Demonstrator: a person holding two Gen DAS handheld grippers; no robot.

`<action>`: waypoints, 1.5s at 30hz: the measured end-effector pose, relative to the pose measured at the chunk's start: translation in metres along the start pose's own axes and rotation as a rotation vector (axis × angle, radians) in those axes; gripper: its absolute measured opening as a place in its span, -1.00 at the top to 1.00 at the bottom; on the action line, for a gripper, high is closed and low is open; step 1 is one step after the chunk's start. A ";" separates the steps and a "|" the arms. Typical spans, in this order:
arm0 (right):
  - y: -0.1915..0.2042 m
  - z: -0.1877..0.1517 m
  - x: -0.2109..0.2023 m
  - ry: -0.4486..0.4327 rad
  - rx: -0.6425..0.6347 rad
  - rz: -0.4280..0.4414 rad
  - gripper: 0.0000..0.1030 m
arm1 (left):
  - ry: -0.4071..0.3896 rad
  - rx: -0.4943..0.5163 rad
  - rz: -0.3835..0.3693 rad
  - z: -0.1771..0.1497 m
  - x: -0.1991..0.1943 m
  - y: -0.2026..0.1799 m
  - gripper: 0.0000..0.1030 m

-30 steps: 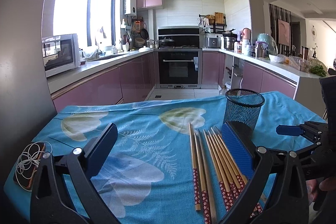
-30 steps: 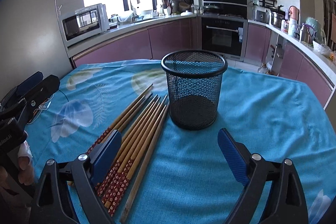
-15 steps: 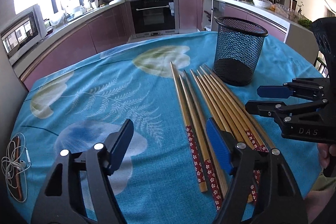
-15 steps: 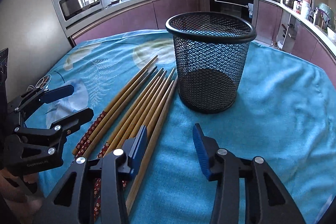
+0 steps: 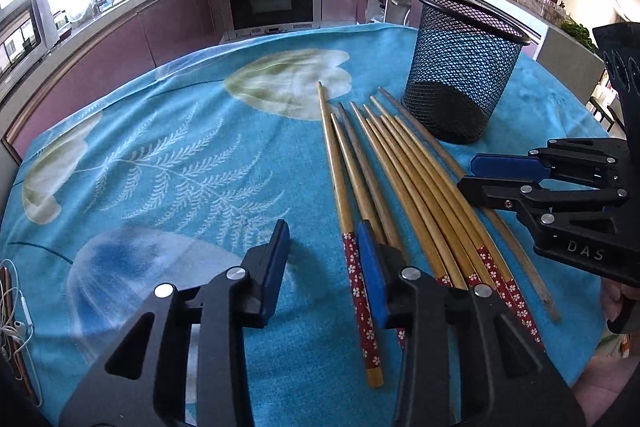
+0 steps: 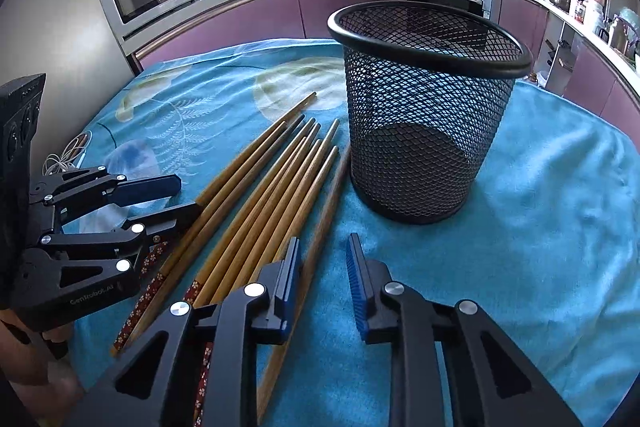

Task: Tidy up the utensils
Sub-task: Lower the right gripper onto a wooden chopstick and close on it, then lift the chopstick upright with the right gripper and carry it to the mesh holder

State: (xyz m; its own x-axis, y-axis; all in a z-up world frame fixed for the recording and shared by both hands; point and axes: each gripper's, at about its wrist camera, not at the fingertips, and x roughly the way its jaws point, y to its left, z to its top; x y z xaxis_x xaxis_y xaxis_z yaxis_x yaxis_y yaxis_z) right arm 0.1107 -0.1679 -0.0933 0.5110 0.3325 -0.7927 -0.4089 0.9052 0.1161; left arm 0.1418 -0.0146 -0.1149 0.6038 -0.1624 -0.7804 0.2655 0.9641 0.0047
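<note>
Your chopsticks [image 5: 404, 179] lie side by side on the tablecloth [image 5: 180, 155], tips pointing away from you; the mesh holder [image 5: 464, 67] stands upright just beyond them, to their right.

Right claw [image 6: 322, 283] gapes over chopsticks [image 6: 276, 187]; mesh cup [image 6: 424, 115] stands just beside.

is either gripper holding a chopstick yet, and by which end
No, nothing is held. The left gripper and right gripper are both open above the patterned ends of the chopsticks.
</note>
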 end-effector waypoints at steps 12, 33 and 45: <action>-0.008 0.004 0.001 -0.009 0.058 0.061 0.89 | 0.020 -0.020 -0.029 0.028 0.018 -0.006 0.85; -0.006 0.011 -0.065 -0.177 0.012 0.273 0.89 | -0.200 -0.067 -0.323 0.026 -0.077 -0.012 0.86; -0.016 0.002 -0.073 -0.177 0.040 0.282 0.89 | -0.060 -0.113 -0.275 -0.014 -0.047 -0.002 0.86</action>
State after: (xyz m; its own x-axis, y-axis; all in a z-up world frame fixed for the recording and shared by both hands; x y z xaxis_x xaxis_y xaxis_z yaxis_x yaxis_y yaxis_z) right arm 0.0816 -0.2062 -0.0363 0.5068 0.6091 -0.6101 -0.5246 0.7795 0.3424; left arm 0.1021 -0.0063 -0.0866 0.5653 -0.4292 -0.7045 0.3420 0.8991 -0.2733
